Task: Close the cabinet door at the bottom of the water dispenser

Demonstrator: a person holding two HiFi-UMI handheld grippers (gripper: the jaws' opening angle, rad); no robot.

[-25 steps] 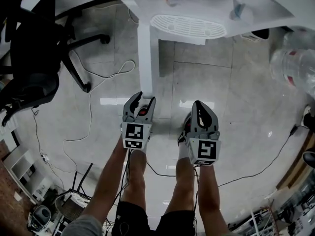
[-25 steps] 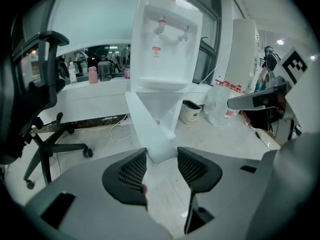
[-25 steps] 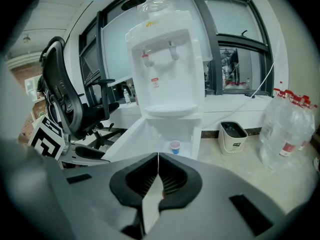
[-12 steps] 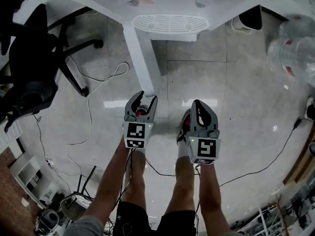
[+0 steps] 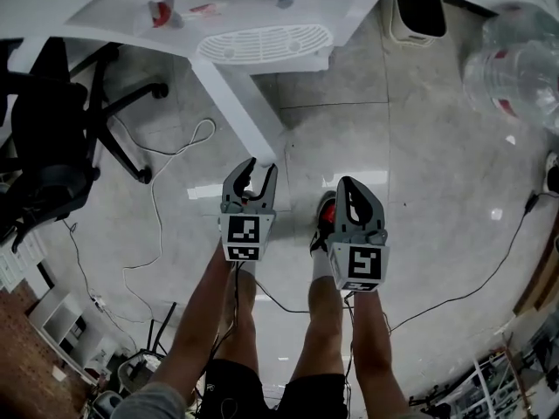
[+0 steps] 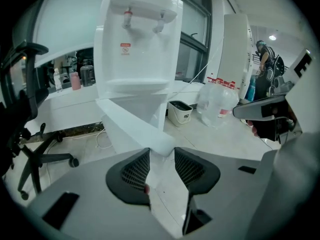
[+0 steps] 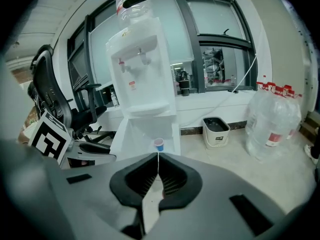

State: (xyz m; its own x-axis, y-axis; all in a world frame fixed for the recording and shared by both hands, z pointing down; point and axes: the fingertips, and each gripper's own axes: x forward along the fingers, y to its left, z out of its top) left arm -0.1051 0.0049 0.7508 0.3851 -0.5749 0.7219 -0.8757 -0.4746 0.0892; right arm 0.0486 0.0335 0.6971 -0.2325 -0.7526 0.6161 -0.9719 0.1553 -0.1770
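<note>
The white water dispenser [image 5: 262, 42] stands at the top of the head view. Its bottom cabinet door [image 5: 240, 103] hangs open and slants toward me. The door's free edge [image 6: 161, 145] sits right at my left gripper [image 5: 259, 169], between the fingertips. Those jaws are open and have just been closing. I cannot see the pads pressing on the door. My right gripper [image 5: 351, 187] hovers beside it to the right, shut and empty. Past its tips, the right gripper view shows the open cabinet with a small blue cup [image 7: 159, 144].
A black office chair [image 5: 52, 147] stands at the left, with a white cable [image 5: 157, 199] trailing over the tiled floor. A large water jug [image 5: 515, 68] and a white bin [image 5: 417, 7] are at the upper right. My legs and a red shoe [image 5: 325, 212] are below the grippers.
The door's free end has swung right, toward the dispenser's front, with the left gripper at it. The left jaws have narrowed. Both grippers have shifted slightly; the right one stays shut.
</note>
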